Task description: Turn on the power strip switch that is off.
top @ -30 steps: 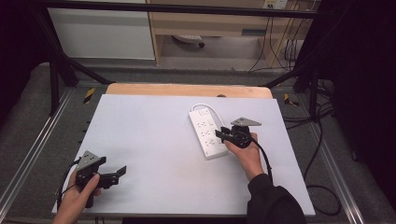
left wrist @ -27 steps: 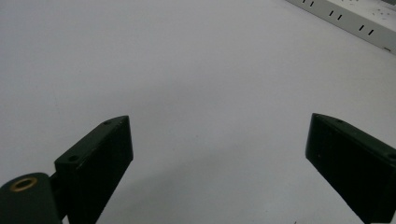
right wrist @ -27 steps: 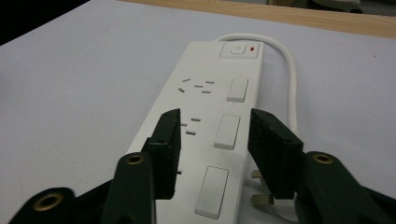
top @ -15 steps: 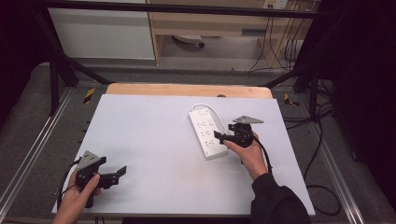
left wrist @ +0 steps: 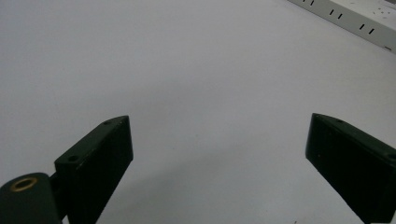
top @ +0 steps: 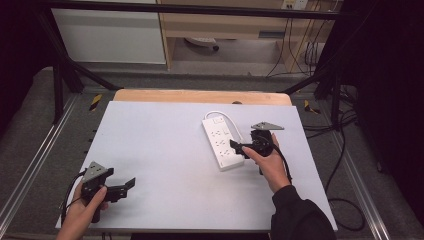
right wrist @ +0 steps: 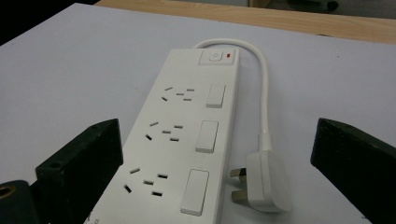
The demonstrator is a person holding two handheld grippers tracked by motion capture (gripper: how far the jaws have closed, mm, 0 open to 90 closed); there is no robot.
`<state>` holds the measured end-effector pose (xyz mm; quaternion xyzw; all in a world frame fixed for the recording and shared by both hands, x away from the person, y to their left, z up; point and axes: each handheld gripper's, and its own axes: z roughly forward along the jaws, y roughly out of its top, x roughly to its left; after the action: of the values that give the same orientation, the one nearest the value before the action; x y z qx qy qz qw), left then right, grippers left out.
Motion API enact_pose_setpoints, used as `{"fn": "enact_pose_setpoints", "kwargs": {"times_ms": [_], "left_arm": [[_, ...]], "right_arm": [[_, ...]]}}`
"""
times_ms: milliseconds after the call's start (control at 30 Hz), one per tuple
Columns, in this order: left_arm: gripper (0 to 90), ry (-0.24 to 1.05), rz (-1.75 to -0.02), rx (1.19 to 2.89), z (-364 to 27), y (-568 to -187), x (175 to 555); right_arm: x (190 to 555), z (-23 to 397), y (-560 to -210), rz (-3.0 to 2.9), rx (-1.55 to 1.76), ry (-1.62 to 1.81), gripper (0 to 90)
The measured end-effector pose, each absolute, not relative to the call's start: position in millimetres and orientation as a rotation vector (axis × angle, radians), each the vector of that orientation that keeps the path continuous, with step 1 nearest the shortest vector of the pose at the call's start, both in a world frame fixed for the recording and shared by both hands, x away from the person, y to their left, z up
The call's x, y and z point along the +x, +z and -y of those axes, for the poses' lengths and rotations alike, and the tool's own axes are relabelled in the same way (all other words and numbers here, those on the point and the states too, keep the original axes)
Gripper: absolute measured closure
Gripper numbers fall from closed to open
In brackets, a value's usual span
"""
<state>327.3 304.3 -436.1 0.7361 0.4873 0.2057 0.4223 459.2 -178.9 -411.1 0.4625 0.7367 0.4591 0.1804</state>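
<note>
A white power strip (top: 221, 143) lies on the white table, right of the middle, its switch end toward the back. It has three sockets with rocker switches (right wrist: 187, 140). Its white cable (right wrist: 263, 88) loops back to a plug (right wrist: 267, 181) that lies beside the strip's near end. My right gripper (top: 237, 148) sits at that near end, level and pointing left over it. Its jaws have just been opening and now stand wide (right wrist: 219, 140), with the strip's end and the plug in the gap and untouched. My left gripper (top: 126, 186) rests near the front left edge, open over bare table (left wrist: 219, 140).
The table top (top: 160, 145) has a wooden strip (top: 200, 96) along its back edge. Metal rails (top: 35, 165) run down both sides, and cables (top: 345, 150) trail on the floor at the right. A corner of the power strip (left wrist: 355, 23) lies far ahead of the left jaws.
The right gripper's jaws have spread apart at the strip's near end, and the hand has barely shifted. The left hand and gripper have stayed in place.
</note>
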Motion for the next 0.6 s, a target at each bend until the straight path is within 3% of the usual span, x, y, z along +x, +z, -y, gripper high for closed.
{"fn": "enact_pose_setpoints", "kwargs": {"times_ms": [600], "left_arm": [[7.7, 0.514, -1.219, 1.847, -304.3, -436.3, 327.4]], "right_arm": [[449.6, 196.2, -394.8, -2.004, 1.307, 1.322, 5.6]]}}
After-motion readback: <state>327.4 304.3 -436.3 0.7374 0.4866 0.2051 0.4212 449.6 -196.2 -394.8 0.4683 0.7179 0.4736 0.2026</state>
